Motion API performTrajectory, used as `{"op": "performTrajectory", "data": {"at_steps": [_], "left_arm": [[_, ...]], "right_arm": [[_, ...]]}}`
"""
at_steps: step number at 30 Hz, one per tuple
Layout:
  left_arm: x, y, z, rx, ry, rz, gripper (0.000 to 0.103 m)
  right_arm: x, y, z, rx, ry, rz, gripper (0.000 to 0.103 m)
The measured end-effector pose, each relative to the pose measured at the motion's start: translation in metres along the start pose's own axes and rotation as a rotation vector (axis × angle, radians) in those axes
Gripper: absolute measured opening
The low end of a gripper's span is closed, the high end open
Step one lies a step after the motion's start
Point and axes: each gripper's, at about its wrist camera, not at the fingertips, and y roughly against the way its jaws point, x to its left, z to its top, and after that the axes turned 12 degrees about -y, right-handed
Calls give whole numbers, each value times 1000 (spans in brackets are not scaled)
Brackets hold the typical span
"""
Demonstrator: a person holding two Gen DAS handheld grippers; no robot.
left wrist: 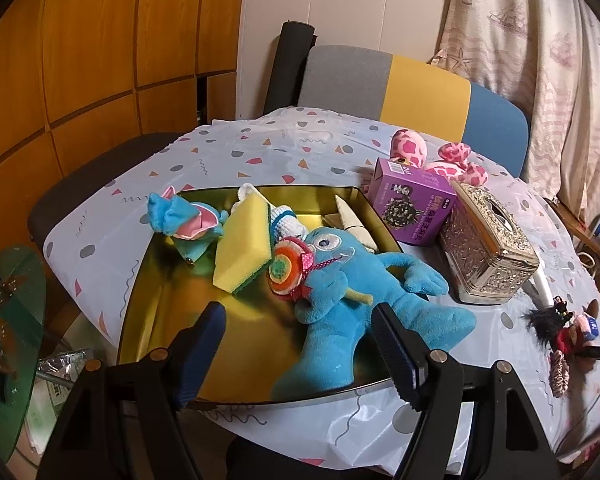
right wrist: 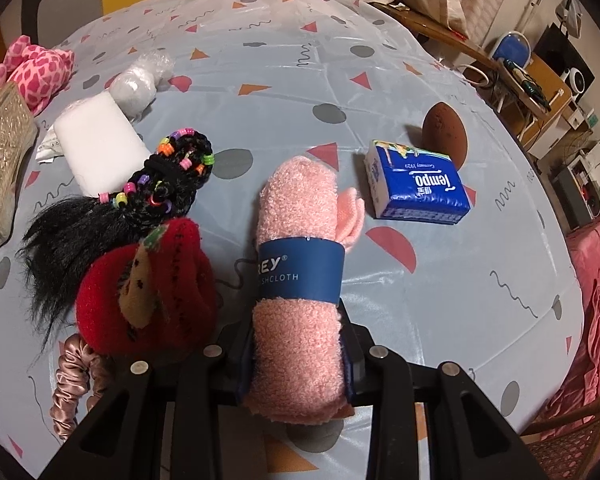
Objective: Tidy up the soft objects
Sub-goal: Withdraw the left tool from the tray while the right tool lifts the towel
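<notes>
Between the right claw's (right wrist: 298, 354) shut pads sits a rolled pink washcloth with blue paper band (right wrist: 298, 264), flanked by a red plush toy (right wrist: 146, 284) and blue tissue pack (right wrist: 418, 184). Left claw (left wrist: 298, 344) gapes empty over the gold metal tray (left wrist: 160, 300), near the worktop's (left wrist: 260, 144) front edge, where a blue plush figure (left wrist: 340, 292) sprawls.

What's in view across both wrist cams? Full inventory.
tin tray: 1, gold, table centre
blue plush: 1, in tray, legs over rim
sponge: 1, yellow, in tray
lollipop toy: 1, multicolour, on plush
purple box: 1, beside tray
tissue box: 1, silver, right of tray
pink plush: 1, behind purple box
washcloth: 1, pink, blue band
tissue pack: 1, blue, on table
hairpiece: 1, black, beaded
left gripper: jaws open
right gripper: jaws shut on washcloth
</notes>
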Motion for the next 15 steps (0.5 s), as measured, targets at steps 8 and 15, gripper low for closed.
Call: {"op": "performTrajectory", "data": {"at_steps": [8,15], "left_arm": [[1,1,-4,7,-2,-8,76],[3,-1,-6,13,0,-4,76]], "right_arm": [[-3,15,-6,-38,-76,42,32],[12,61,-4,-153,-83,115,32]]}}
